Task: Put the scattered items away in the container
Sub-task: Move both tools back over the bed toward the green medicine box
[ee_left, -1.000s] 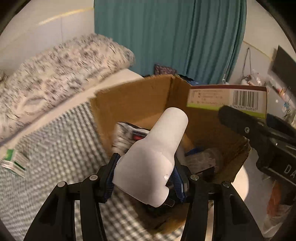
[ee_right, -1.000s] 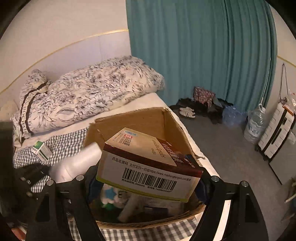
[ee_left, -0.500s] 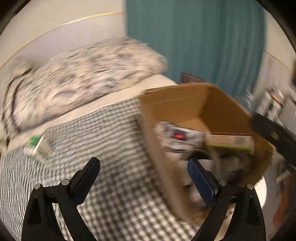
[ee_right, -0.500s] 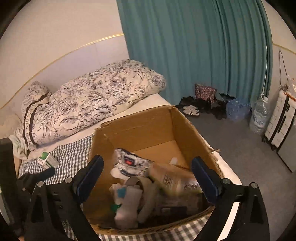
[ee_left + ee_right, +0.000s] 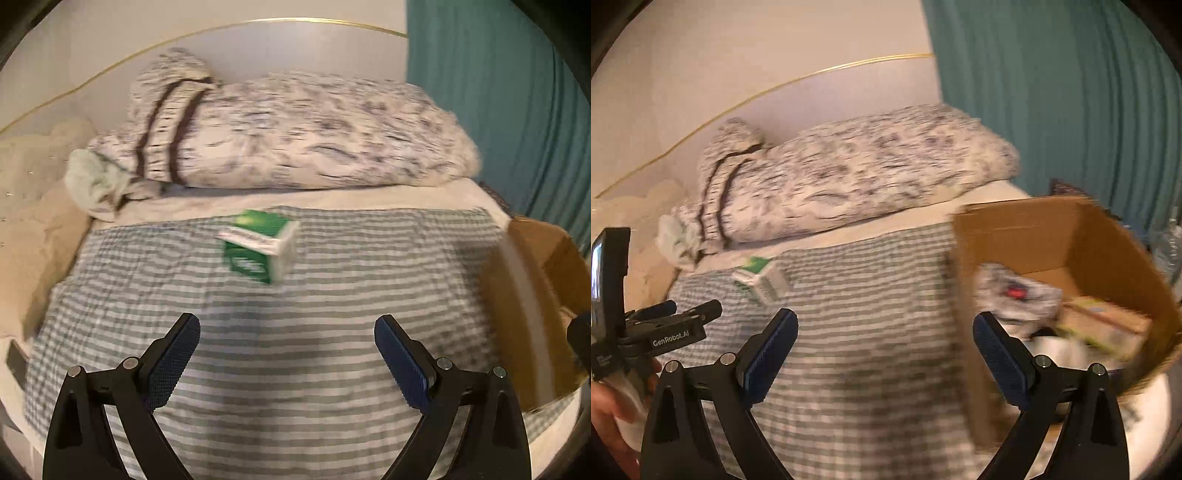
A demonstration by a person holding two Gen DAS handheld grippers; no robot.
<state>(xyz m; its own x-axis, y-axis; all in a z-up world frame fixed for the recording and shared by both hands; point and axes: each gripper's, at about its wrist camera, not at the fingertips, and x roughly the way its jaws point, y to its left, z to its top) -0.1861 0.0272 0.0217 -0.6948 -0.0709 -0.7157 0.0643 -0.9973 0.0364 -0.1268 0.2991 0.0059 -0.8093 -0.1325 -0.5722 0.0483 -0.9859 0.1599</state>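
A green and white box (image 5: 260, 245) lies on the checked blanket (image 5: 295, 332), straight ahead of my left gripper (image 5: 287, 349), which is open and empty some way short of it. The box also shows in the right wrist view (image 5: 759, 278). The cardboard box (image 5: 1089, 266) stands at the bed's right edge and holds a white bottle, a patterned packet (image 5: 1015, 295) and a carton (image 5: 1104, 325). My right gripper (image 5: 884, 349) is open and empty, left of the cardboard box. The cardboard box is at the right edge of the left wrist view (image 5: 532, 295).
A floral pillow (image 5: 295, 133) lies along the back of the bed against a white headboard. A teal curtain (image 5: 1052, 92) hangs at the right. The left hand-held gripper shows at the left of the right wrist view (image 5: 657, 328).
Both grippers opened and dropped their loads into the cardboard box: the white bottle from the left, the carton from the right. Both then swung left, toward the green box.
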